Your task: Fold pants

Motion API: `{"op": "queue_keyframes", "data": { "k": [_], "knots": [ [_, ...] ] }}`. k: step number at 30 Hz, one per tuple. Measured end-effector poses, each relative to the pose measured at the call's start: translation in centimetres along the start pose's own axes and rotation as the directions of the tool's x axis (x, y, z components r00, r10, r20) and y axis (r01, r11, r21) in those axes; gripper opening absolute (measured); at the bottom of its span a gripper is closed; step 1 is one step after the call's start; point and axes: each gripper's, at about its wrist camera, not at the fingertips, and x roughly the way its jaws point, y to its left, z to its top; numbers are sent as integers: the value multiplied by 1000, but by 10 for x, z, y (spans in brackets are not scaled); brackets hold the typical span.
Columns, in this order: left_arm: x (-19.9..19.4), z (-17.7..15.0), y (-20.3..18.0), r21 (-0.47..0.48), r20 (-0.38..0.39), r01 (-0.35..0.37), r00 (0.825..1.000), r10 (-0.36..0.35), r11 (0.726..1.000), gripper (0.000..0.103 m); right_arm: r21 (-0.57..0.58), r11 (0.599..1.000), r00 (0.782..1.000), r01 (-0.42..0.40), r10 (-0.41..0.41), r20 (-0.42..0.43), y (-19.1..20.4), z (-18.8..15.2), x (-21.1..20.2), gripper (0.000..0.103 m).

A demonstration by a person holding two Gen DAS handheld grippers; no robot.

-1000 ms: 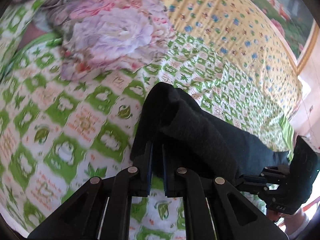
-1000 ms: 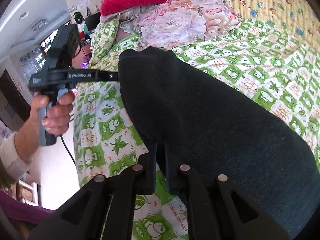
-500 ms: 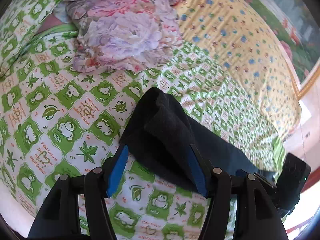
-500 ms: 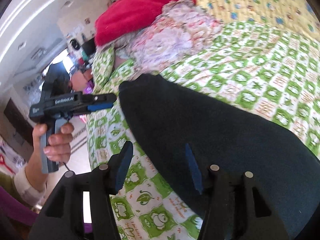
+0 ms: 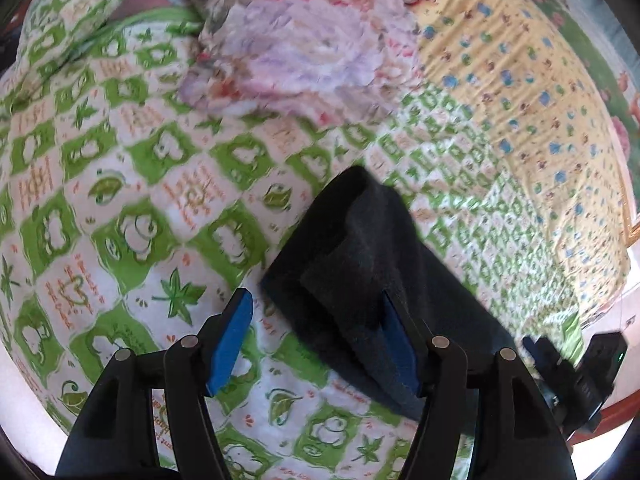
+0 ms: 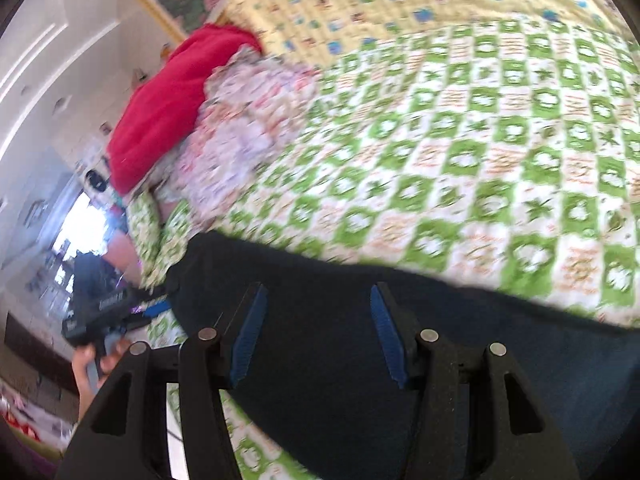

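Note:
The dark navy pants (image 5: 360, 264) lie folded on the green-and-white checked bedsheet (image 5: 120, 208). My left gripper (image 5: 316, 316) is open just above their near corner, blue pads apart, holding nothing. In the right wrist view the pants (image 6: 360, 320) fill the lower frame. My right gripper (image 6: 316, 308) is open above them and empty. The right gripper also shows in the left wrist view (image 5: 572, 372) at the lower right, and the hand-held left gripper shows in the right wrist view (image 6: 104, 312) at the left.
A crumpled floral cloth (image 5: 304, 40) and a red blanket (image 6: 168, 100) lie at the head of the bed. A yellow patterned quilt (image 5: 520, 80) covers the far side. The bed edge and room floor lie at the left of the right wrist view.
Both grippers were shut on the pants a second ago. They have opened, let the pants go onto the bed and drawn back a little; the right view has swung.

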Motion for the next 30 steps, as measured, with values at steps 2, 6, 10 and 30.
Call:
{"op": "queue_keyframes", "data": {
  "k": [2, 6, 10, 30],
  "knots": [
    [6, -3, 4, -7, -8, 0, 1000, 0, 1000, 66, 20, 1000, 1000, 17, -17, 1, -11, 9, 1, 56],
    [11, -7, 7, 7, -2, 6, 1000, -6, 1000, 65, 20, 999, 998, 38, -37, -44, -26, 28, 14, 56],
    [16, -1, 0, 30, 1, 10, 1000, -10, 1000, 63, -21, 999, 988, 44, -47, -145, -32, 39, 40, 55],
    [29, 2, -5, 65, -5, 82, 997, -82, 994, 51, -430, 902, 885, -31, -176, -432, 6, 20, 93, 38]
  ]
}}
